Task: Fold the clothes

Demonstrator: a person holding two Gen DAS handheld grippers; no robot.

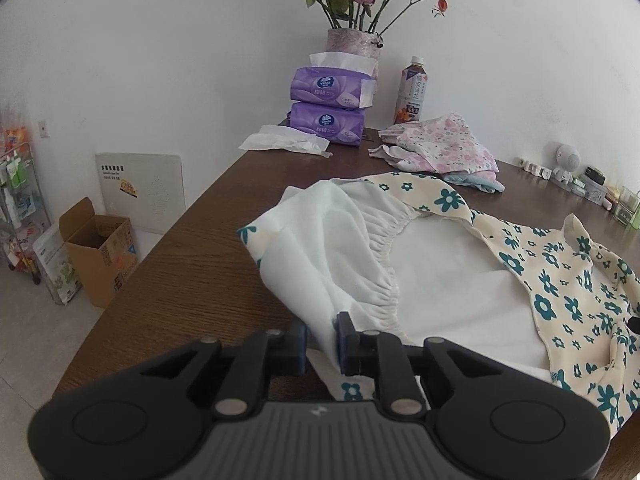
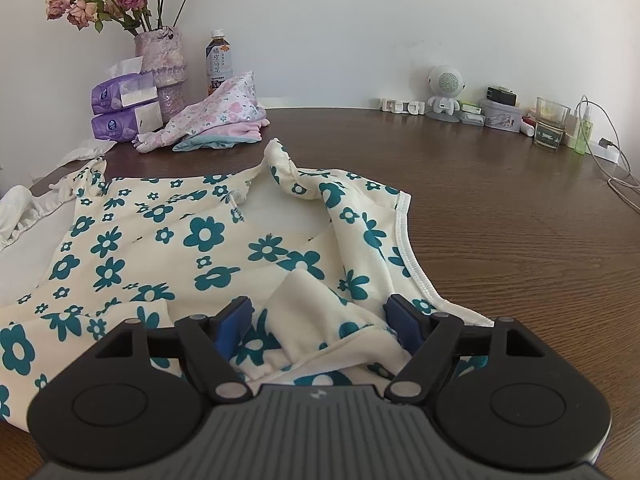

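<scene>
A cream dress with teal flowers (image 2: pixel 160 240) lies spread on the brown wooden table (image 2: pixel 520 220). In the left wrist view its skirt end is turned up, showing white lining (image 1: pixel 320 240) and a gathered elastic seam. My left gripper (image 1: pixel 322 340) is shut on a fold of this lining and holds it raised above the table's left side. My right gripper (image 2: pixel 318 320) stands open over the dress's other end. A loose cream fold lies between its blue pads (image 2: pixel 234 322) without touching them.
At the back stand two purple tissue packs (image 1: pixel 328 104), a vase of dried roses (image 1: pixel 352 42), a drink bottle (image 1: pixel 412 90) and a pink floral garment (image 1: pixel 440 144). Small items, a glass (image 2: pixel 552 124) and a cable (image 2: pixel 616 176) line the far right. A cardboard box (image 1: pixel 96 248) sits on the floor.
</scene>
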